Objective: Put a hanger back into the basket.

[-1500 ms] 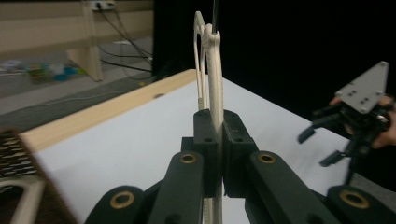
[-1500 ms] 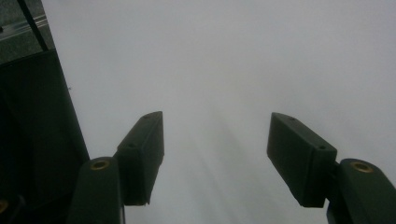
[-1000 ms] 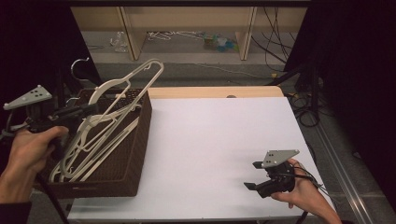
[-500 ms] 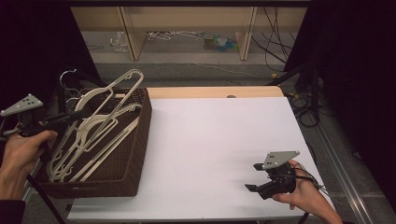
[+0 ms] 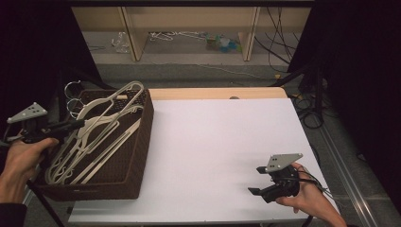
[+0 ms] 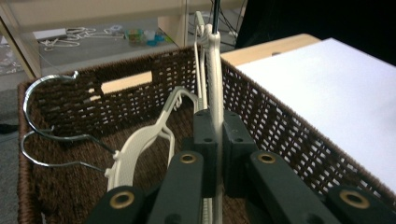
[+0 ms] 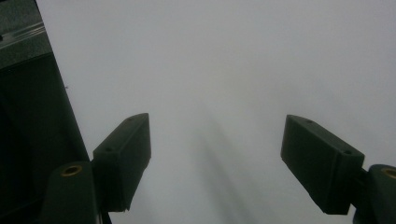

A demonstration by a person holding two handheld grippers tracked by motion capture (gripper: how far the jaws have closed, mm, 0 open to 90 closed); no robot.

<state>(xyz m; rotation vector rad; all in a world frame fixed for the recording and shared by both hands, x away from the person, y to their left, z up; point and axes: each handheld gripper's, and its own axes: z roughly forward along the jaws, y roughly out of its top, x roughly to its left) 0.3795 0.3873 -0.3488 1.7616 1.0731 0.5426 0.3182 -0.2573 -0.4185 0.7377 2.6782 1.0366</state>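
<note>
A dark wicker basket point(image 5: 143, 142) stands at the table's left end with several white plastic hangers piled in it. My left gripper point(image 5: 78, 124) is shut on one white hanger point(image 5: 124, 96) that lies tilted across the pile, its far end above the basket's far rim. In the left gripper view the jaws point(image 6: 216, 123) pinch this hanger's thin bar point(image 6: 215, 70) over the basket point(image 6: 280, 126), with another hanger point(image 6: 144, 140) and metal hooks point(image 6: 37, 116) beneath. My right gripper point(image 5: 257, 180) rests open near the table's front right, nothing between its jaws point(image 7: 215, 154).
The white tabletop point(image 5: 222, 142) stretches right of the basket, with a wooden strip point(image 5: 213, 93) along its far edge. Behind stands a low shelf point(image 5: 189, 28) with clutter on the floor. Cables point(image 5: 307, 109) hang off the right side.
My left gripper has sunk and drawn left with the hanger, which now lies lower on the pile in the basket. The right gripper has stayed where it was.
</note>
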